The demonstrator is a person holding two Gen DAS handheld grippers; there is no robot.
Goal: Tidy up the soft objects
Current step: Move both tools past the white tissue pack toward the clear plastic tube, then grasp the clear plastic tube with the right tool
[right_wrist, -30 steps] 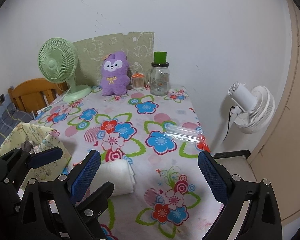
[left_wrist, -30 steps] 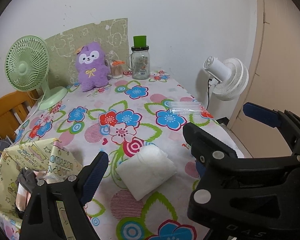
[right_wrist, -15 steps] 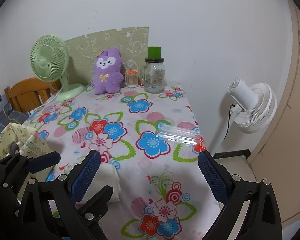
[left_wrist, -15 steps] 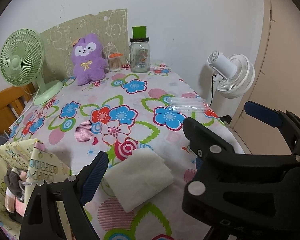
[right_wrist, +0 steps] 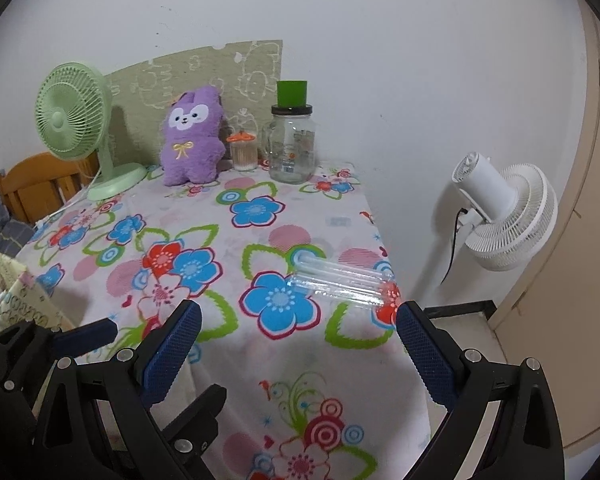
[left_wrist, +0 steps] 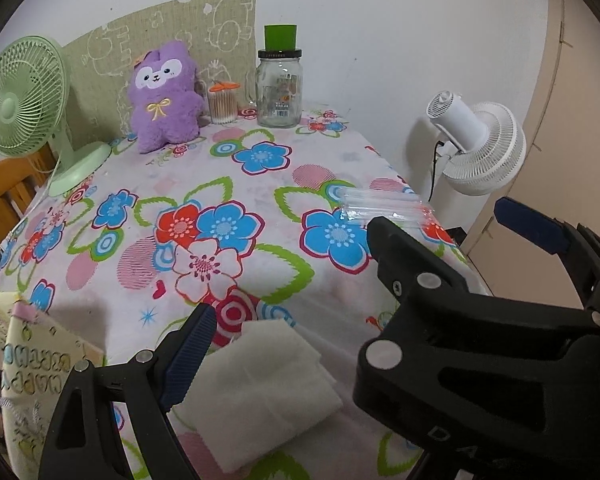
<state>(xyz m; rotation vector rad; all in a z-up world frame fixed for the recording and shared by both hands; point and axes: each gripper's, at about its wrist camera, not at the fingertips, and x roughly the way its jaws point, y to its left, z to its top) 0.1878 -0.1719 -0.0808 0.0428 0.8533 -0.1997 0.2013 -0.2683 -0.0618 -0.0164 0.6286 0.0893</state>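
While both grippers are hovering with fingers spread wide and grasping nothing, the folded white cloth (left_wrist: 256,384) is lying on the floral worktop (left_wrist: 228,184) just beside the left gripper (left_wrist: 352,264)'s left finger; the right gripper (right_wrist: 296,348) is framing bare tablecloth.

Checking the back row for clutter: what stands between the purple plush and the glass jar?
A small clear container of cotton swabs with an orange lid stands between the purple plush and glass jar, in both views.

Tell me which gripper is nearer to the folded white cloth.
Left. The left gripper hangs open right over the white cloth, one pad at its edge. The right gripper is off to the cloth's right, open above bare tablecloth.
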